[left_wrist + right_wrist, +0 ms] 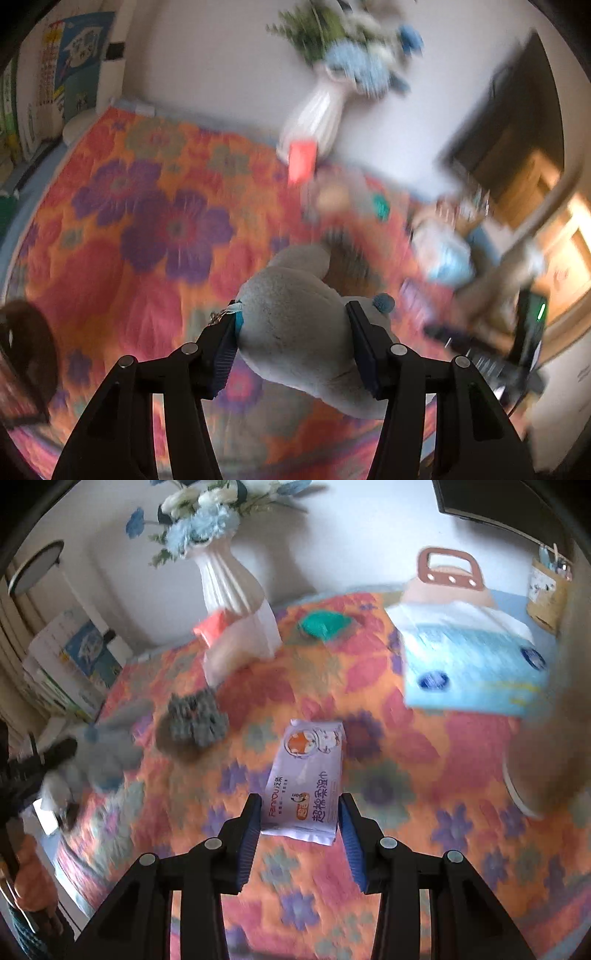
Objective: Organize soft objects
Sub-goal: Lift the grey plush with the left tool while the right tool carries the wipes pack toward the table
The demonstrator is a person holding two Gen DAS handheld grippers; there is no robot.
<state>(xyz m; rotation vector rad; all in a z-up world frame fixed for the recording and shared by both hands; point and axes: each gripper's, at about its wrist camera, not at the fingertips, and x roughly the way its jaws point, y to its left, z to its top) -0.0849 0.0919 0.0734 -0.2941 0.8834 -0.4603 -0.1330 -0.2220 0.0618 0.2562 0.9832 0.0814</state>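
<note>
- Tongs on the left (pixel 291 325) grip a grey plush toy (pixel 295 325) by its rounded body, a pad pressed into each side; the toy hangs above the flowered cloth (pixel 129 221) that covers the desk.
- Tongs on the right (pixel 299 814) clamp the near end of a pale purple pack of wet wipes (pixel 308 779), one blue pad on each long edge. The pack points away from the tongs; I cannot tell whether its far end touches the cloth.
- Ahead and to the left of the right tongs sits a shaggy grey knitted thing (pixel 194 720) on the cloth, apart from the pack.
- Farther ahead stands a white ribbed vase (pixel 229 587) of blue and white flowers, at the far edge of the cloth by the wall, with a small red-orange item (pixel 214 626) just in front of its foot.
- A green soft thing (pixel 325 624) lies beyond the pack, to the right of the vase.
- Ahead and to the right of the right tongs lies a light blue pack of tissues (pixel 472 657), with a bag with a brown handle (pixel 448 572) behind it.
- Both views are blurred.
</note>
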